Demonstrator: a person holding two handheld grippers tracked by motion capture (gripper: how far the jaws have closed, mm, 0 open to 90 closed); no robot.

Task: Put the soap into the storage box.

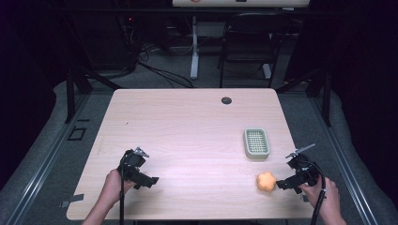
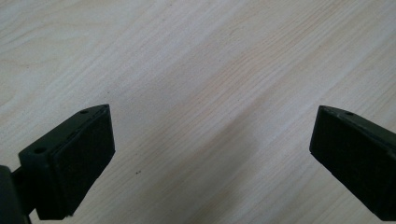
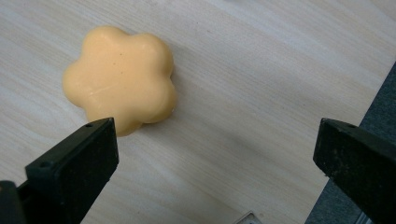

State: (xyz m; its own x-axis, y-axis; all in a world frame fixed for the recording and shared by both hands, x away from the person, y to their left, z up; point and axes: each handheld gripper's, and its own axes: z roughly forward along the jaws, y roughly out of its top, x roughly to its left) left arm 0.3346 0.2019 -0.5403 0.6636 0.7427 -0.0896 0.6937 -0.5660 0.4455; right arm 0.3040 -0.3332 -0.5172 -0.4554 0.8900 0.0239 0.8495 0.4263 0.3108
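Note:
An orange flower-shaped soap (image 1: 265,182) lies on the light wooden table (image 1: 187,126) near its front right corner. My right gripper (image 1: 287,184) is just to the right of the soap, open, its jaws pointing toward it. In the right gripper view the soap (image 3: 120,79) sits ahead and to the left of the wide-apart jaws, outside the gap. A pale green slotted soap dish (image 1: 256,143) rests farther back on the right side. My left gripper (image 1: 149,180) hovers at the front left, open over bare wood (image 2: 210,93).
A small dark round grommet (image 1: 226,100) is set into the table near its far edge. The right table edge and grey floor (image 3: 380,112) are close beside my right gripper. A chair (image 1: 248,42) and cables stand beyond the table.

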